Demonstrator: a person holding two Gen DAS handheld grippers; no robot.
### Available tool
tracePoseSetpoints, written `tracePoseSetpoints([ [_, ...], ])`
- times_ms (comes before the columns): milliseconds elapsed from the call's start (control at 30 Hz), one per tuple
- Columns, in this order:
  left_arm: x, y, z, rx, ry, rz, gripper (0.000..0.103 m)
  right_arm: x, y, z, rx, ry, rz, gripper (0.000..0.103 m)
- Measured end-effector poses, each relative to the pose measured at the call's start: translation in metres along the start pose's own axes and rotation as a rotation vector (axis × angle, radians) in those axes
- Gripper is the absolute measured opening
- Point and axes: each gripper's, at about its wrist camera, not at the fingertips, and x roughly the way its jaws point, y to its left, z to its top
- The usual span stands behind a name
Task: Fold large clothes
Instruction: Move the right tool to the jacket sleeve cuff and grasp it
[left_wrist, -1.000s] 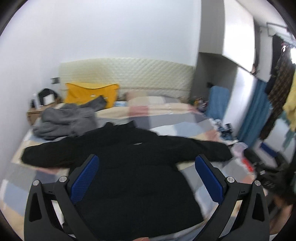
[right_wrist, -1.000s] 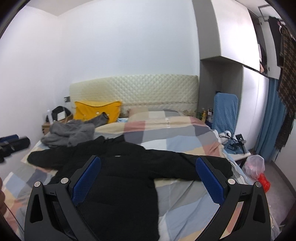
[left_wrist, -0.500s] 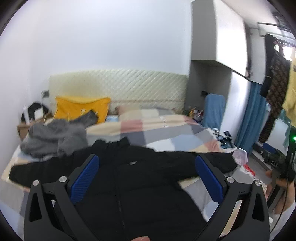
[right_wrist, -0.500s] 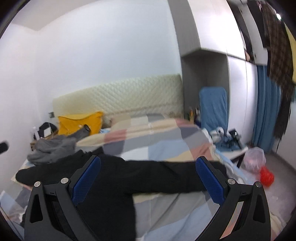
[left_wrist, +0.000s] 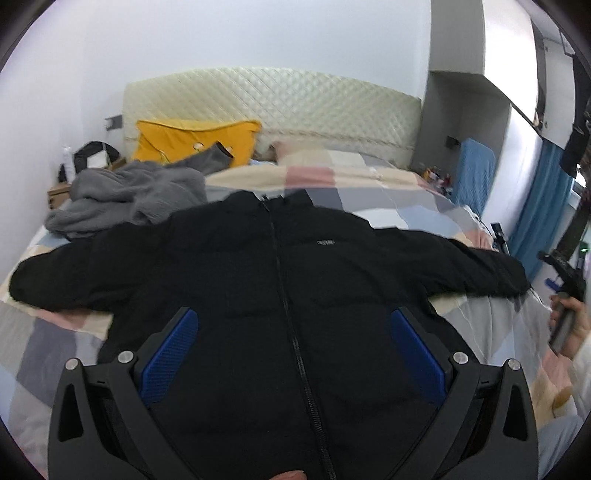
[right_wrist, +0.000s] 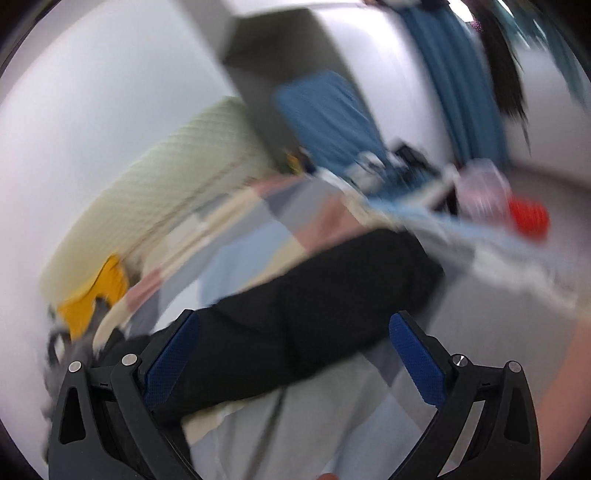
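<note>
Hovering my left gripper (left_wrist: 293, 349), jaws spread, over black jacket (left_wrist: 266, 280): collar toward headboard (left_wrist: 273, 99), sleeves crosswise; right gripper (right_wrist: 293, 350) released too

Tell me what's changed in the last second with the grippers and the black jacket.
The right gripper has swung right and tilted toward the black jacket's sleeve; its view is now blurred. The left gripper moved in over the jacket's front. Both stayed open and empty; the jacket stayed spread flat on the bed.
</note>
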Motion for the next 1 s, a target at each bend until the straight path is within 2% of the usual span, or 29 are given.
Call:
tracePoseSetpoints([
  [67, 0.007, 0.000, -0.001, 0.005, 0.002, -0.009, 0.103, 0.025, -0.028, -0.004, 0.098, 0.051, 0.018, 0.099],
  [167, 0.016, 0.003, -0.004, -0.007, 0.022, -0.030, 0.103, 0.054, -0.054, -0.011, 0.196, 0.079, 0.013, 0.098],
  [233, 0.025, 0.008, -0.006, -0.036, 0.036, -0.032, 0.103, 0.072, -0.066, -0.013, 0.260, 0.090, 0.054, 0.078],
  [267, 0.029, 0.010, -0.006, -0.047, 0.041, -0.037, 0.103, 0.079, -0.070, -0.011, 0.276, 0.098, 0.044, 0.075],
  [367, 0.036, 0.017, -0.007, -0.082, 0.047, -0.041, 0.103, 0.106, -0.074, -0.008, 0.330, 0.142, -0.052, 0.074],
  [433, 0.037, 0.020, -0.006, -0.094, 0.043, -0.025, 0.103, 0.111, -0.078, -0.007, 0.371, 0.112, -0.061, 0.075],
  [600, 0.041, 0.028, -0.006, -0.112, 0.029, 0.014, 0.103, 0.125, -0.082, 0.006, 0.375, 0.042, -0.036, 0.074],
  [667, 0.044, 0.029, -0.006, -0.112, 0.027, 0.016, 0.103, 0.127, -0.076, 0.014, 0.347, 0.004, -0.037, 0.062],
  [733, 0.051, 0.030, -0.007, -0.107, 0.041, 0.031, 0.103, 0.131, -0.064, 0.022, 0.281, -0.005, -0.046, 0.035],
  [800, 0.059, 0.030, -0.010, -0.107, 0.067, 0.028, 0.103, 0.135, -0.058, 0.031, 0.251, -0.006, -0.072, 0.017],
  [867, 0.068, 0.029, -0.015, -0.089, 0.073, 0.028, 0.103, 0.136, -0.055, 0.040, 0.252, -0.022, -0.088, 0.012],
  [933, 0.077, 0.027, -0.019, -0.059, 0.086, 0.073, 0.103, 0.134, -0.044, 0.053, 0.196, -0.034, -0.107, 0.007],
  [1000, 0.081, 0.030, -0.021, -0.063, 0.106, 0.078, 0.103, 0.132, -0.035, 0.068, 0.149, -0.054, -0.113, 0.005],
])
